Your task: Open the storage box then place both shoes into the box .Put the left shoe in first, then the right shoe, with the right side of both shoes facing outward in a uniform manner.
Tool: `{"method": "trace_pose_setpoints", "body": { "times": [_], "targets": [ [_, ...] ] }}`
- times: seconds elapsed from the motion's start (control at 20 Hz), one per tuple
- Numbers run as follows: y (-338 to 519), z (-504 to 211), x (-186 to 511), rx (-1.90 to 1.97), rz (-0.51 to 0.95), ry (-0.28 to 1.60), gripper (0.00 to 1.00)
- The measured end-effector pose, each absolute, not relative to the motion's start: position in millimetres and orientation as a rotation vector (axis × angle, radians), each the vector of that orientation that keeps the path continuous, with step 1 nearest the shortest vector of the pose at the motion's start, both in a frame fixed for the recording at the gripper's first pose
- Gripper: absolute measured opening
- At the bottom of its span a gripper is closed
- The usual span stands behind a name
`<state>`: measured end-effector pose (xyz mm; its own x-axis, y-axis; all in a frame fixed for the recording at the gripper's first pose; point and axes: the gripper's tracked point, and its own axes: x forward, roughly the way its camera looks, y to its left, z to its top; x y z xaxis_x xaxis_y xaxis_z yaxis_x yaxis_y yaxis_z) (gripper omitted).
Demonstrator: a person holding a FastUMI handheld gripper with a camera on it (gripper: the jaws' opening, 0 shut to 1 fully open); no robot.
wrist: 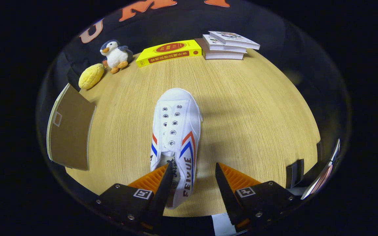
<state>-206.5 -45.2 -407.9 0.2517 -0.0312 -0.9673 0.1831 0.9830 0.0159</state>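
Spread jaws of the gripper straddle the heel end of a white canvas shoe, one finger over its opening, the other apart on bare table, likely lining up a grip. Left of the fingers lies a flat brown cardboard box lid.

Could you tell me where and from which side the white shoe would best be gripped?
Probably the white shoe is best taken at its heel-end collar, from above and behind: the heel points at the open gripper, its toe away. One finger is already over the opening, the other clear of its side wall.
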Motion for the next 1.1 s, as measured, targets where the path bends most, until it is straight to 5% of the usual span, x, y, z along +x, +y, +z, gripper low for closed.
{"method": "trace_pose_setpoints", "body": {
  "times": [0.6, 1.1],
  "targets": [
    [-36, -425, -182, 0.160, -0.041, 1.213, 0.54],
    [-34, -422, -182, 0.324, -0.139, 1.239, 0.07]
  ]
}}
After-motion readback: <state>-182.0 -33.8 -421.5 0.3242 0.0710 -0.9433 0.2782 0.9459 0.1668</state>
